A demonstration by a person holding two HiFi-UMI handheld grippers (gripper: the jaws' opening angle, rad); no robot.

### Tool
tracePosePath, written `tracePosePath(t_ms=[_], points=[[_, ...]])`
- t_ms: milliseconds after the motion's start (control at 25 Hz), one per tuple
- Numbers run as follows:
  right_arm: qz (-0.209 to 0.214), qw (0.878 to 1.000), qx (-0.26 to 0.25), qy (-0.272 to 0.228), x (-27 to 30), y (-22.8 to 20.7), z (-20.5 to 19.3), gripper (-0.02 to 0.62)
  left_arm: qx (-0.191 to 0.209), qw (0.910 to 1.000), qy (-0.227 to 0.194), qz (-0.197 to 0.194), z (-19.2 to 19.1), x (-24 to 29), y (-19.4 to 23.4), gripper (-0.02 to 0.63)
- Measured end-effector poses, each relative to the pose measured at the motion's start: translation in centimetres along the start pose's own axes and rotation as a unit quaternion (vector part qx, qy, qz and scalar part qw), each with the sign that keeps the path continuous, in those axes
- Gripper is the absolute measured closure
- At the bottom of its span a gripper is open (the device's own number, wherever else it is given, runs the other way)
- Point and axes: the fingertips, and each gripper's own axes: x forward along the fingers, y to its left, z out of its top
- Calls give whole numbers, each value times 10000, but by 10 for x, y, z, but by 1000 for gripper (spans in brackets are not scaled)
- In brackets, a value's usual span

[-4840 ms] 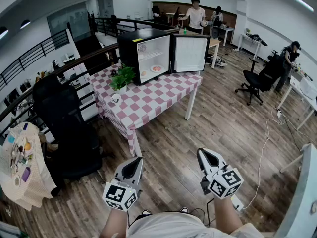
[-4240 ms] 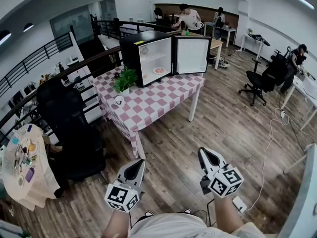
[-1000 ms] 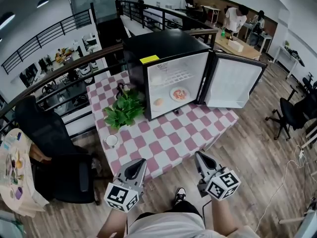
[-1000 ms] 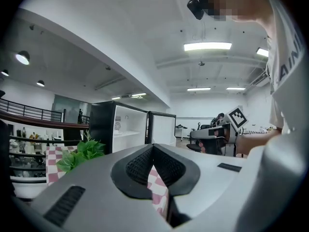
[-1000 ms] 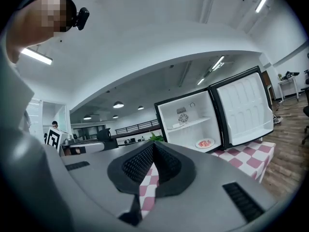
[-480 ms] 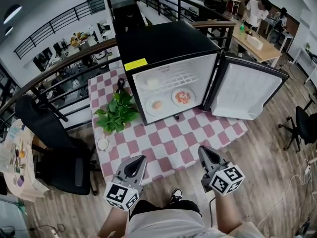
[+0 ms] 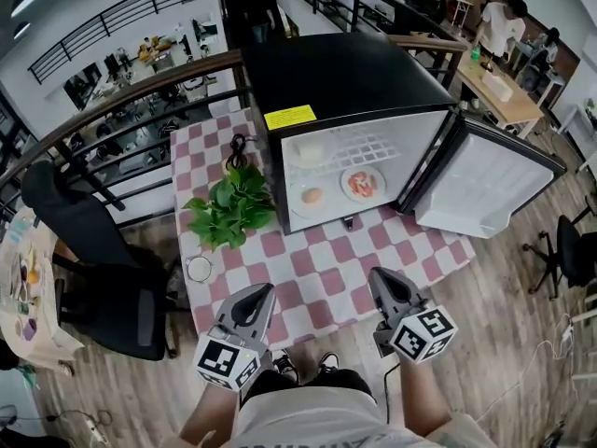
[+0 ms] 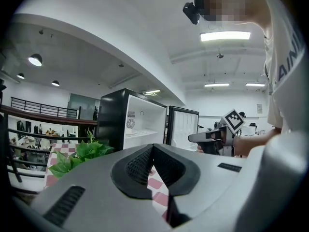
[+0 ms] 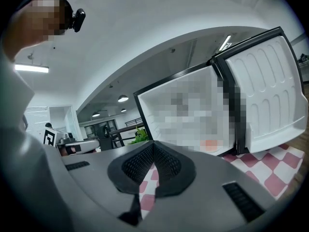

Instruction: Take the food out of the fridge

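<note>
Food [image 7: 363, 184] lies on plates [image 7: 298, 202] inside the open fridge [image 7: 354, 82] on the table [image 7: 317, 273]; left tool [image 7: 260, 295] and right tool [image 7: 377, 279] hang at its near edge, jaws together, empty; judged step: the approach; next, one tool must open and reach a plate.

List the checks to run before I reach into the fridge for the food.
Fridge door: ok, open.
Food in sight: ok, on left plate and right plate inside.
Left gripper ready to grab: not ok, shut, empty.
Right gripper ready to grab: not ok, shut, empty.
Plant clear of opening: ok, stands left of it.
Reach: not ok, both grippers at table's near edge.
</note>
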Motion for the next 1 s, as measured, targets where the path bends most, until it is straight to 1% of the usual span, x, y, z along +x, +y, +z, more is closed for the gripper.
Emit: tracePosePath(t_ms=[160, 320, 440, 560, 640, 720, 920, 960, 1000], points=[[-159, 9999, -13, -6, 20, 13, 5, 577, -74, 9997, -146, -166, 6, 1, 27, 599], [-132, 9999, -26, 13, 40, 25, 7, 577, -126, 9997, -160, -164, 5, 1, 47, 600], [-158, 9998, 67, 80, 47, 15, 6, 577, -171, 9997, -134, -143, 3, 6, 47, 600], [-150, 9992, 317, 216, 58, -2, 1, 577, -227, 9997, -73, 35, -1, 12, 49, 600], [-121, 9977, 582, 332, 66, -16, -2, 577, -320, 9993, -56, 162, -3, 17, 48, 600], [-72, 9940, 987, 463, 75, -32, -7, 576, -348, 9992, -17, 211, -6, 23, 44, 600], [-135, 9794, 1876, 737, 109, -63, -29, 572, -358, 9987, 32, 369, -10, 35, 42, 600], [-137, 9745, 2105, 764, 117, -68, -34, 561, -373, 9985, 50, 401, -11, 35, 42, 600], [-114, 9679, 2387, 780, 125, -72, -39, 515, -389, 9983, 76, 424, -13, 36, 42, 599]])
